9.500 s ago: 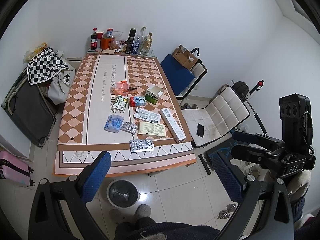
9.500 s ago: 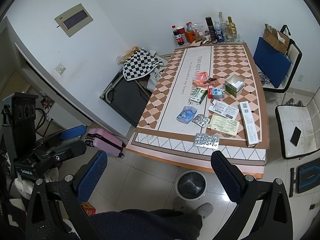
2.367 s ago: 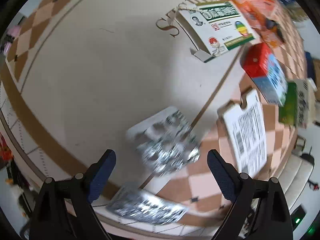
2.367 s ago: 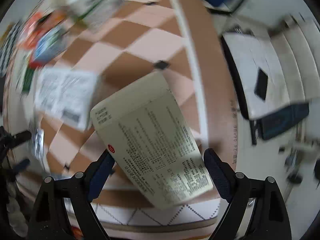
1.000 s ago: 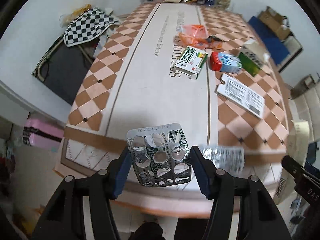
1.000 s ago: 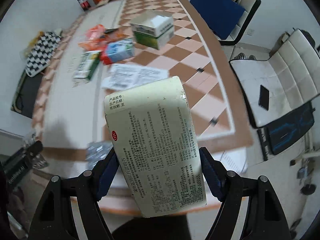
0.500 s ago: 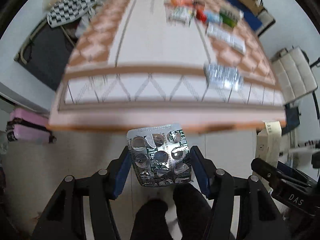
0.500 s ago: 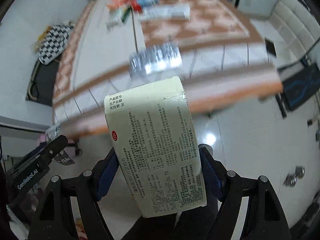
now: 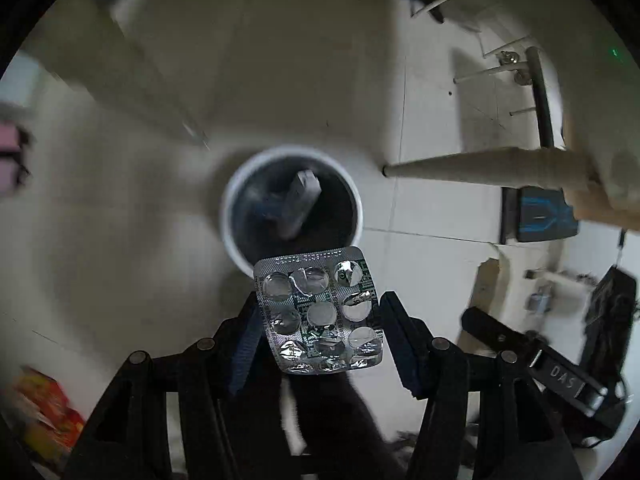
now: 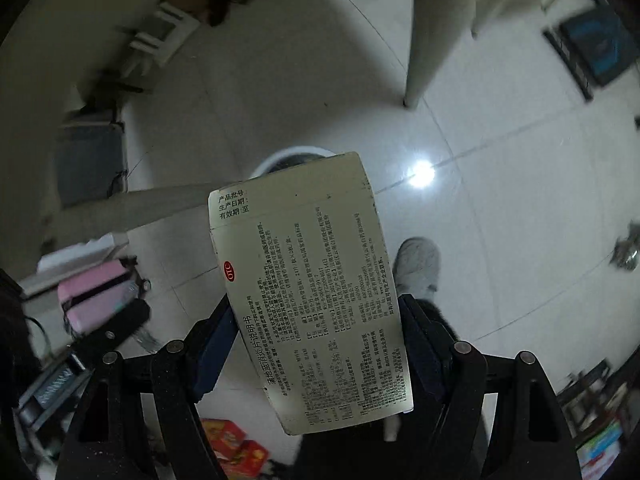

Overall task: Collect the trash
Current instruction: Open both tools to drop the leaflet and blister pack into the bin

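My left gripper (image 9: 320, 320) is shut on a silver pill blister pack (image 9: 320, 312) and holds it above the near rim of a round white-rimmed trash bin (image 9: 236, 248) on the floor. A grey box (image 9: 300, 200) lies inside the bin. My right gripper (image 10: 316, 336) is shut on a pale yellow medicine box (image 10: 308, 288) with printed text. That box hides most of the bin; only the bin's far rim (image 10: 280, 158) shows above it. The right gripper also shows at the lower right of the left wrist view (image 9: 560, 372).
Table legs (image 9: 480, 168) (image 10: 424, 48) stand near the bin on the white tile floor. A pink suitcase (image 10: 96, 292) lies left. Red boxes (image 10: 232, 448) sit on the floor. A grey shoe (image 10: 416, 264) is beside the medicine box. A dark mat (image 9: 544, 216) lies right.
Both grippers have swung down from the table edge to the floor. They now hold the blister pack and the medicine box over the trash bin under the table.
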The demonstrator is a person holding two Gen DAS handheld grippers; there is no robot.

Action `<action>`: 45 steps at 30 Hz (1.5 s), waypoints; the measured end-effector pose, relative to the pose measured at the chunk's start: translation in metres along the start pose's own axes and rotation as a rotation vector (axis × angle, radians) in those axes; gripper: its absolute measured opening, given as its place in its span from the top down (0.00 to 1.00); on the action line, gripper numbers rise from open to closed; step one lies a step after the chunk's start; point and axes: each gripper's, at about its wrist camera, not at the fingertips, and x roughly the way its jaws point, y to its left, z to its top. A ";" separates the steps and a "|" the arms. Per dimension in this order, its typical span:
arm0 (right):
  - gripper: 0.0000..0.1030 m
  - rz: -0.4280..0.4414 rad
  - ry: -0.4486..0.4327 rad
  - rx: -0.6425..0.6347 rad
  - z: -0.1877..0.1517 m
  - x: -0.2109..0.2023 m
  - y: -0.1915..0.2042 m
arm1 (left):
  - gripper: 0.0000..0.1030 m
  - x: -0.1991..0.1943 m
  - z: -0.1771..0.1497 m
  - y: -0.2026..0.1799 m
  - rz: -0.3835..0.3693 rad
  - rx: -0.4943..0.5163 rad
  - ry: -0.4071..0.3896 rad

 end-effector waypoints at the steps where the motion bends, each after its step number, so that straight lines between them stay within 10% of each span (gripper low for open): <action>1: 0.23 0.016 0.013 0.022 0.005 0.020 -0.005 | 0.46 0.015 0.006 0.007 -0.012 -0.028 0.018; 8: 0.21 0.069 0.072 0.077 0.033 0.117 -0.017 | 0.44 0.094 0.030 0.048 -0.103 -0.133 0.112; 10: 0.21 0.088 0.100 0.082 0.039 0.140 -0.022 | 0.22 0.101 0.031 0.055 -0.102 -0.136 0.115; 16: 0.00 0.119 0.111 0.029 0.047 0.169 -0.017 | 0.10 0.081 0.023 0.064 -0.003 -0.096 0.080; 27: 0.00 -0.107 0.062 -0.136 0.025 0.128 0.007 | 0.09 0.023 -0.009 0.049 0.254 0.040 -0.042; 45: 0.00 -0.150 -0.012 -0.287 -0.050 -0.030 0.050 | 0.10 -0.100 -0.072 0.000 0.257 0.140 -0.129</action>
